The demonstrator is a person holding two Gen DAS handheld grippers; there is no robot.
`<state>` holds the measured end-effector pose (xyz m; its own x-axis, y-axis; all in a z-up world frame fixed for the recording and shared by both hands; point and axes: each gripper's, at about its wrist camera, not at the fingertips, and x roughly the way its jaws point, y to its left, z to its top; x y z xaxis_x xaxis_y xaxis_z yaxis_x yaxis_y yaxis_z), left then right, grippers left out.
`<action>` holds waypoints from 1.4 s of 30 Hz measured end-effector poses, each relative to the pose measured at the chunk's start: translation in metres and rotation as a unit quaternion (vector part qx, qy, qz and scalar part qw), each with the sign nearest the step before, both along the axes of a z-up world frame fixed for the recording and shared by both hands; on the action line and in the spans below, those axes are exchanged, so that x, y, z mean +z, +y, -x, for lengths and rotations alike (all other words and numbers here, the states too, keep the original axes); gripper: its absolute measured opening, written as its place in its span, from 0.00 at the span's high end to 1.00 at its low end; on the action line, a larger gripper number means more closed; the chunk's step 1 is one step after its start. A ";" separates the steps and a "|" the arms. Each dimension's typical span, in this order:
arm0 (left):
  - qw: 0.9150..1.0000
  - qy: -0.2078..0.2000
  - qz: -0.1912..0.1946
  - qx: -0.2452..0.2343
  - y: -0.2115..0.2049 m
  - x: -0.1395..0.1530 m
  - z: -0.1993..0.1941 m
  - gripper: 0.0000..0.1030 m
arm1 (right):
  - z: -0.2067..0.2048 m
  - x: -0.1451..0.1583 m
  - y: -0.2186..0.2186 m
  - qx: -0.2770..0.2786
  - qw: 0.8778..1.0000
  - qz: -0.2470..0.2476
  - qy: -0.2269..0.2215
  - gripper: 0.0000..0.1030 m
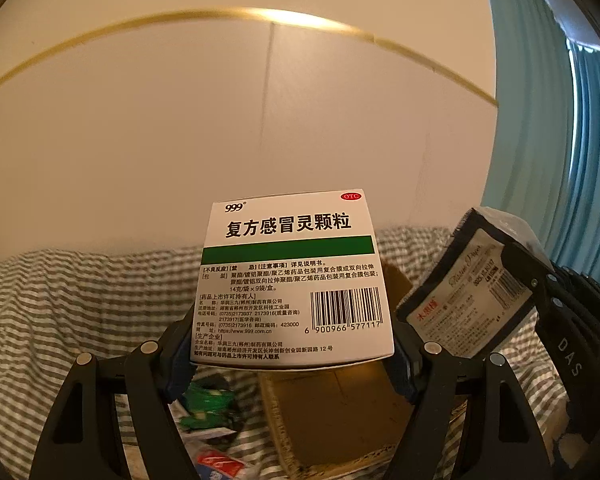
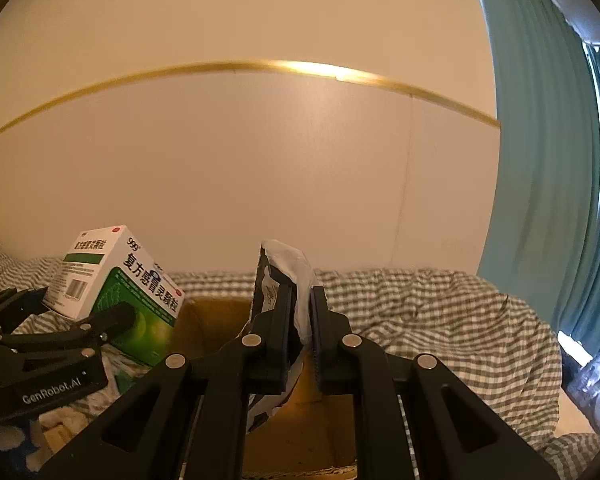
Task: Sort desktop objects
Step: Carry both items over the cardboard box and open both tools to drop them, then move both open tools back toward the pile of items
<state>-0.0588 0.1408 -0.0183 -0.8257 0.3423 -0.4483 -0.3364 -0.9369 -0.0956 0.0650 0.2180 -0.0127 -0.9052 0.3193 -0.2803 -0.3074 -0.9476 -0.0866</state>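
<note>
Cloth in grey-white check (image 1: 80, 300) covered the surface. At lower centre of the left view, the left tongs (image 1: 292, 356) gripped a white-green medicine box (image 1: 292, 280), hiding most of a cardboard box (image 1: 340, 408). The right tongs (image 2: 300, 336) were clenched on a tissue packet (image 2: 284, 268), its lower end cut off behind them.
</note>
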 end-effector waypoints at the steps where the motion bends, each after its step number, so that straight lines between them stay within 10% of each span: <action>1: 1.000 -0.005 0.001 -0.003 0.005 -0.004 0.002 0.24 | 0.004 -0.004 0.004 -0.002 1.000 0.002 -0.006 0.92; 9: 0.998 -0.056 0.017 -0.024 0.038 -0.036 0.035 0.21 | 0.038 -0.028 0.037 -0.009 0.998 0.019 -0.053 0.88; 14: 0.998 -0.068 0.005 -0.016 0.043 -0.038 0.041 0.02 | 0.043 -0.027 0.044 -0.020 0.998 0.012 -0.054 0.55; 19: 0.998 -0.062 0.001 -0.006 0.027 -0.032 0.034 0.02 | 0.040 -0.018 0.046 -0.021 0.999 0.010 -0.046 0.52; 32: 0.997 0.003 0.023 0.076 -0.078 -0.002 -0.011 0.00 | 0.003 0.019 -0.008 0.029 0.999 0.006 0.016 0.09; 42: 0.984 0.009 0.053 0.169 -0.173 -0.014 -0.049 0.00 | -0.016 0.010 -0.086 0.116 0.993 -0.015 0.019 0.07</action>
<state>-0.0099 -0.0323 -0.0318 -0.8927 -0.0021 -0.4506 -0.0040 -0.9999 0.0126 0.0810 0.1324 -0.0030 -0.9653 0.1080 -0.2378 -0.0843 -0.9906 -0.1075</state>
